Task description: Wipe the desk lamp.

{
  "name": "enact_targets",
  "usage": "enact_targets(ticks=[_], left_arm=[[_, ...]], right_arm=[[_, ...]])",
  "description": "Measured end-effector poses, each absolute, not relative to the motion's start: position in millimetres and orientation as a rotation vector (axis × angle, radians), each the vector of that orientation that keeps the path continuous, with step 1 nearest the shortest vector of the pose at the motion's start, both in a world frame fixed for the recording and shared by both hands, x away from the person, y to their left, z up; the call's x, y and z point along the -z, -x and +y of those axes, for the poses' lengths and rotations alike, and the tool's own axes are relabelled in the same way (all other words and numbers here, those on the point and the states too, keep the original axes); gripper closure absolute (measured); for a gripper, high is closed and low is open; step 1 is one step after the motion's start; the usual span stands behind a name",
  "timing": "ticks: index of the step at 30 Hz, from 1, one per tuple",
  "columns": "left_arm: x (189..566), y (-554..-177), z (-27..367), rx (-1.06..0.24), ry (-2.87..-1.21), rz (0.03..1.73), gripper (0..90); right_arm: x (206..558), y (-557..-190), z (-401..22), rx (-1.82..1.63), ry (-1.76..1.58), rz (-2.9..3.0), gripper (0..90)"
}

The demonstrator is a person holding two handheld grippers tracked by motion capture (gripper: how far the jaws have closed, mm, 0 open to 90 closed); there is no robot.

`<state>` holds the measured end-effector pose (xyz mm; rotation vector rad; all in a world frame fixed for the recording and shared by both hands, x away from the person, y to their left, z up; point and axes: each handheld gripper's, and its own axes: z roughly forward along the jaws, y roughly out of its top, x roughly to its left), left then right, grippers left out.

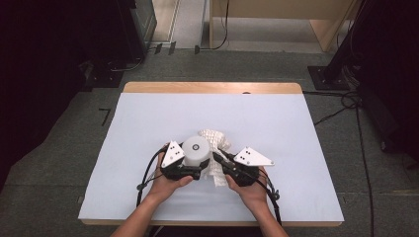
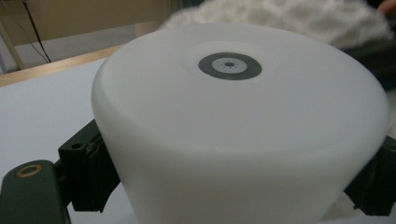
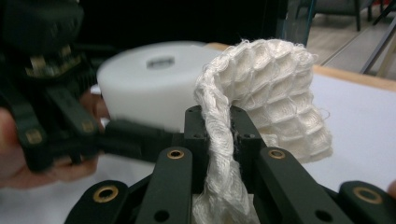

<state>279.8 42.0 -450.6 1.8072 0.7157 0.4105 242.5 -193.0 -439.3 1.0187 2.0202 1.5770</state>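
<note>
A white round cylinder (image 1: 195, 149) with a grey ring on its top stands on the table's pale sheet (image 1: 148, 118), near the front middle. My left gripper (image 1: 194, 167) is shut on its sides; in the left gripper view the cylinder (image 2: 233, 140) bulges between the black pads (image 2: 91, 175). A white waffle-weave cloth (image 1: 216, 139) lies bunched against the cylinder's right side. My right gripper (image 1: 219, 159) is shut on a fold of it. In the right gripper view the cloth (image 3: 268, 84) arches up out of the shut gripper (image 3: 219, 135), beside the cylinder (image 3: 149, 88) and the left gripper (image 3: 56, 121).
The sheet covers most of a wooden table whose far edge (image 1: 212, 87) shows. Cables (image 1: 346, 106) and dark stands sit on the floor to the right and left. Wooden furniture (image 1: 276, 12) stands beyond the table.
</note>
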Motion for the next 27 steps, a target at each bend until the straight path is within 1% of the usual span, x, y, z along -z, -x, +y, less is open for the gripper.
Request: enact_targets(ticks=[4, 7, 10, 11, 18, 21, 22, 23, 24, 27], left_arm=[[443.6, -279.6, 49.5, -0.417, -1.767, 0.713, 9.1], [443.3, -280.1, 50.9, -0.412, -1.768, 0.709, 9.1], [447.1, -279.5, 46.3, -0.419, -1.796, 0.707, 9.1], [449.1, -278.5, 42.7, -0.439, -1.822, 0.699, 9.1], [448.6, -277.6, 41.2, -0.443, -1.826, 0.684, 9.1], [446.4, -277.1, 42.5, -0.437, -1.814, 0.687, 9.1], [443.4, -277.1, 44.7, -0.429, -1.794, 0.69, 9.1], [443.4, -277.1, 44.7, -0.429, -1.794, 0.69, 9.1], [441.4, -277.7, 47.0, -0.443, -1.786, 0.688, 9.1], [441.8, -279.4, 49.5, -0.451, -1.784, 0.698, 9.1]], right_arm=[[454.6, -247.4, -183.8, -1.491, -1.045, 2.102, 80.4], [456.0, -247.9, -182.4, -1.475, -1.059, 2.109, 80.4], [450.3, -247.6, -182.6, -1.467, -1.077, 2.099, 80.8], [443.4, -245.7, -183.8, -1.479, -1.08, 2.076, 81.0], [423.6, -238.8, -186.5, -1.52, -1.031, 2.005, 81.0], [425.8, -238.6, -184.9, -1.497, -1.019, 2.011, 81.0], [433.8, -240.5, -182.1, -1.46, -1.031, 2.038, 81.0], [433.8, -240.5, -182.1, -1.46, -1.031, 2.038, 81.0], [444.0, -244.0, -179.5, -1.42, -1.048, 2.08, 80.9], [450.9, -247.8, -178.6, -1.365, -1.067, 2.112, 80.9]])
